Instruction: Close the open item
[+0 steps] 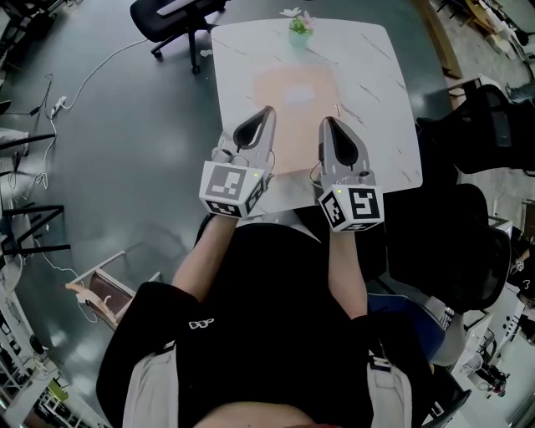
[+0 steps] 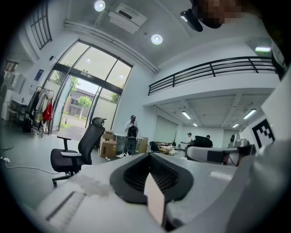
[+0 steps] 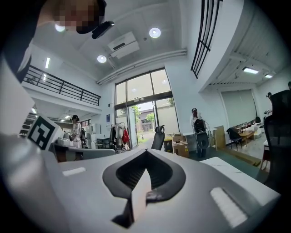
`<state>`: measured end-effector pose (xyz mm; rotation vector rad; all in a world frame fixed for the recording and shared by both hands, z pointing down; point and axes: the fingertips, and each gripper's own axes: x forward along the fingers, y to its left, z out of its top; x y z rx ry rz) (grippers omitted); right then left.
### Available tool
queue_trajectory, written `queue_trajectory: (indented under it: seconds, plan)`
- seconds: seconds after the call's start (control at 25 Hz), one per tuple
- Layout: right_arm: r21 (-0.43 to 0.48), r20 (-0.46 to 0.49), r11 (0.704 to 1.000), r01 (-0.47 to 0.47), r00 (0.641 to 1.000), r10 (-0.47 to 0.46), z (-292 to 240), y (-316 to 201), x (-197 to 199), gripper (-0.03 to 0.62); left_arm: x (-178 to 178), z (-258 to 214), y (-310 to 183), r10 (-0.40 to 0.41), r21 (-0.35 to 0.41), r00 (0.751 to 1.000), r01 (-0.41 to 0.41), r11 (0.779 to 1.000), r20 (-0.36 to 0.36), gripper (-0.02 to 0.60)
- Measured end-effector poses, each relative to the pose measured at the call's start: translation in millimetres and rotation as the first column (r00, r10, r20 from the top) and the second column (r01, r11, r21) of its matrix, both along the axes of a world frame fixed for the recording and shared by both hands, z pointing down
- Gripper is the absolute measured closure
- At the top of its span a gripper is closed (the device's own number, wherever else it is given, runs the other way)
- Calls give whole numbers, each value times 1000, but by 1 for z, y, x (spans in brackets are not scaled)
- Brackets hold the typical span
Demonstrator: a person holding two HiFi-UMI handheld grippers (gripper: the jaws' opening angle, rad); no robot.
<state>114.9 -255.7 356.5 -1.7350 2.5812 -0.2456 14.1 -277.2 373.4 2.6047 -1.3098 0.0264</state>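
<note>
**Both grippers shut above the near edge of the worktop**

We see 2 grippers held side by side over the near part of a white marbled worktop (image 1: 380,92). The left gripper (image 1: 268,109) has its jaws together, the tips meeting with nothing between them. Its own view confirms this, with the dark pads forming one closed loop. The right gripper (image 1: 325,120) is the same, with its jaws together and nothing held. Both point away from the person and look out level across a big hall with tall windows, not down at the worktop.

The task's thing, a flat peach-coloured item (image 1: 296,125), lies in the middle of the worktop with a paler patch near its far end. From the head view the 2 grippers overlap its left and right edges. We cannot tell from above whether either touches it, and glare hides whether it lies open or folded. A small flower pot (image 1: 299,23) stands at the far edge of the worktop, well apart from the item. A black office chair (image 1: 177,15) stands on the floor beyond the far left corner.
</note>
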Motion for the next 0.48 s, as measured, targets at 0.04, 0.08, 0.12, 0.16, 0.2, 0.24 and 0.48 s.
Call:
queue_trajectory:
  seconds: [0.04, 0.08, 0.12, 0.16, 0.2, 0.24, 0.48]
  plan:
    - [-1, -2, 1000, -3, 1000, 3, 1, 1, 0, 595, -1, 1, 2, -1, -2, 1000, 1, 1000, -1, 581]
    - [-3, -3, 1000, -6, 1000, 6, 2, 2, 1, 595, -2, 2, 3, -2, -5, 1000, 2, 1000, -3, 581]
    - [-5, -3, 1000, -8, 1000, 8, 3, 2, 1, 595, -4, 4, 4, -5, -8, 1000, 5, 1000, -4, 581]
    - [-7, -2, 1000, -10, 1000, 10, 4, 2, 1, 595, -5, 5, 5, -8, -12, 1000, 8, 1000, -6, 581]
    - [-7, -3, 1000, -11, 1000, 11, 5, 3, 1, 595, -6, 7, 5, -10, -15, 1000, 10, 1000, -7, 581]
    - [-7, -4, 1000, -11, 1000, 11, 5, 4, 0, 595, -8, 8, 6, -12, -17, 1000, 12, 1000, -8, 581]
    - [-5, -18, 1000, -10, 1000, 10, 4, 8, -2, 595, -10, 9, 11, -14, -21, 1000, 14, 1000, -10, 581]
